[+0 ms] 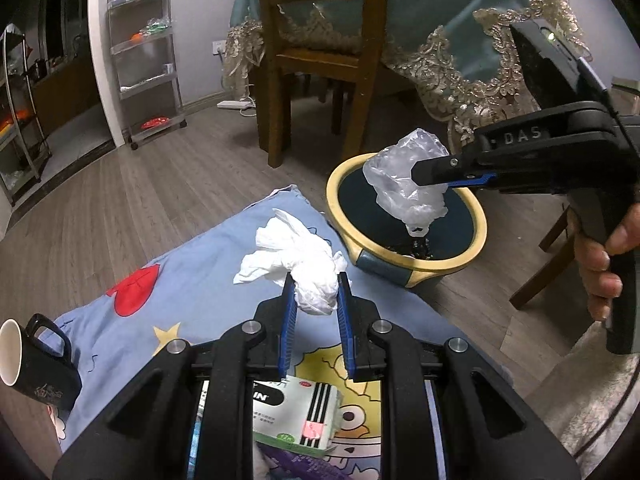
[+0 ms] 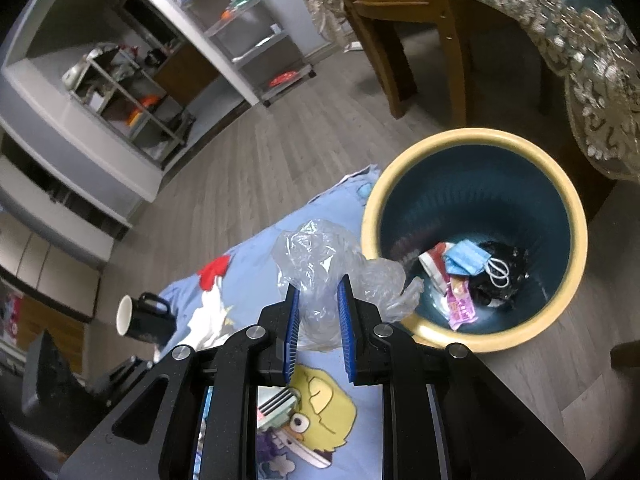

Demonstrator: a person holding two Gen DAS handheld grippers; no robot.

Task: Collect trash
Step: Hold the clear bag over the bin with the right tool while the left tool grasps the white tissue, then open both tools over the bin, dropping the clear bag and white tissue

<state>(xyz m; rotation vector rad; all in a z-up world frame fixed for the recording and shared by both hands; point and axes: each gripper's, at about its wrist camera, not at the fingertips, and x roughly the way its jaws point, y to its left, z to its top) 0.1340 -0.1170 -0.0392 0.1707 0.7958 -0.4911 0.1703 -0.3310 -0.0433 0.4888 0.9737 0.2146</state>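
Place: a lived-in home, dining area
Floor: grey wood-look planks
Far right: wooden dining chair at a table with a lace-edged teal tablecloth
Far left: wheeled storage shelf holding bags and packets
Near: cartoon-print blue sheet, black mug
Right: teal, cream-rimmed waste bin

Left tongs and right tongs both clamp partly closed, fingers pointing forward.

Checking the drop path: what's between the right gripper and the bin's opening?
Only the clear plastic bag pinched by the right gripper; in the left wrist view it hangs directly over the trash bin, nothing else intervening.
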